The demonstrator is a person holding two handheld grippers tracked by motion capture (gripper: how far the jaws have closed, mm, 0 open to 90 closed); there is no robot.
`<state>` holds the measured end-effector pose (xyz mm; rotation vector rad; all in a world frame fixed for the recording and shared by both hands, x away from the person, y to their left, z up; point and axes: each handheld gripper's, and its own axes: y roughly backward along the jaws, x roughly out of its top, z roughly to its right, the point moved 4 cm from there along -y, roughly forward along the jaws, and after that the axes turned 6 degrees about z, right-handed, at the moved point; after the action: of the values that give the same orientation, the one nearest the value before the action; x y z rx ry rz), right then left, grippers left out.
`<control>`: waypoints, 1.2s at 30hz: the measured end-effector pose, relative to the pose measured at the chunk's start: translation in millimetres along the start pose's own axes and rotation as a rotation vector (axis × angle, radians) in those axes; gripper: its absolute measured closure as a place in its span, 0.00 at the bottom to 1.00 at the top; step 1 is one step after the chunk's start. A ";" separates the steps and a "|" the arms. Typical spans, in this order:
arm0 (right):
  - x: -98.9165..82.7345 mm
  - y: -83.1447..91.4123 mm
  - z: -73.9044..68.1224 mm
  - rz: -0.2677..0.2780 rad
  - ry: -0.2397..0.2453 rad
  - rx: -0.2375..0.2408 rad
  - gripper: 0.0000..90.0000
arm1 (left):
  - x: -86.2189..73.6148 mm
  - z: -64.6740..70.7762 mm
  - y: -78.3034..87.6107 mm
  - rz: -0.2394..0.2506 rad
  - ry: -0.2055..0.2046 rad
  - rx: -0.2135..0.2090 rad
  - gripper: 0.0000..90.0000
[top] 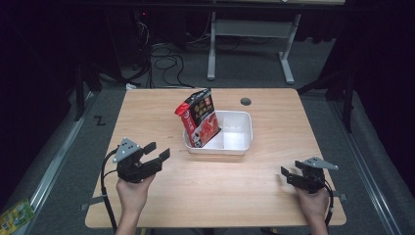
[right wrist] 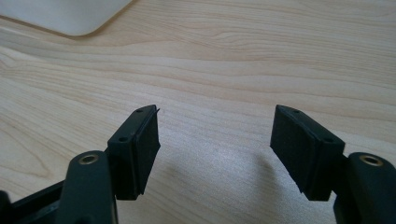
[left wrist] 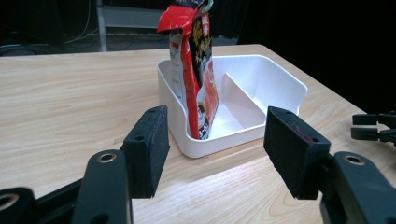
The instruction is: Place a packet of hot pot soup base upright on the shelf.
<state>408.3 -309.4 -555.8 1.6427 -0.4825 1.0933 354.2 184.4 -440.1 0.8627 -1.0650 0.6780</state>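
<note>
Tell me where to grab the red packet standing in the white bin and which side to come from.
Likely best: pinch the packet by its folded top edge, coming from above. It stands on end, leaning against the left wall of the bin, so the walls block its lower part. The open left gripper is nearer.

Bright overhead light, dark surroundings, soft focus.

Dark room; grey floor [top: 303,105]; white-legged desk [top: 249,29] behind; cables [top: 164,61], perhaps.
</note>
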 end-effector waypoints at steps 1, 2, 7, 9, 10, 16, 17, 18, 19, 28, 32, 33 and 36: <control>0.1 -0.1 0.2 0.001 0.003 0.000 0.37 | -1.0 -0.1 0.2 0.001 0.003 -0.002 0.46; 0.0 0.0 -0.1 0.001 0.001 -0.001 0.37 | -2.1 -0.2 0.2 0.000 0.006 -0.004 0.46; 0.0 -0.1 -0.3 -0.002 0.001 0.000 0.37 | -9.2 -0.7 -0.8 -0.009 0.019 -0.007 0.46; 0.0 0.0 -0.3 -0.001 0.001 -0.001 0.37 | -11.8 -0.7 -1.5 -0.015 0.022 -0.007 0.46; 0.0 -0.1 -0.1 -0.001 0.000 -0.001 0.37 | -12.9 -0.5 -1.8 -0.016 0.022 -0.007 0.46; 0.0 -0.1 -0.1 -0.001 0.001 -0.001 0.37 | -20.6 -0.1 -3.9 -0.029 0.025 -0.004 0.46; 0.0 -0.1 -0.3 -0.002 0.001 0.000 0.37 | -22.0 -0.1 -4.0 -0.034 0.026 -0.005 0.46; 0.0 -0.1 -0.4 -0.002 0.003 0.000 0.37 | -23.3 0.0 -4.7 -0.034 0.027 -0.004 0.46; 0.0 -0.2 -0.4 0.000 0.005 0.000 0.37 | -24.6 0.0 -5.2 -0.037 0.027 -0.005 0.46; 0.0 -0.1 -0.3 -0.002 0.000 0.000 0.37 | -34.1 -2.2 -12.7 -0.054 0.029 0.014 0.46; 0.0 -0.1 0.0 -0.001 0.002 0.001 0.37 | -40.7 -2.1 -18.0 -0.072 0.020 0.026 0.46; 0.0 -0.1 0.1 -0.001 0.002 0.001 0.37 | -41.8 -2.1 -18.8 -0.076 0.015 0.028 0.46; 0.0 0.0 -0.1 0.000 0.001 -0.001 0.37 | -46.9 -1.7 -22.9 -0.090 0.012 0.033 0.46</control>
<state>408.3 -309.2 -555.8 1.6411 -0.4825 1.0939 357.6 171.2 -490.6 0.9286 -1.0002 0.6263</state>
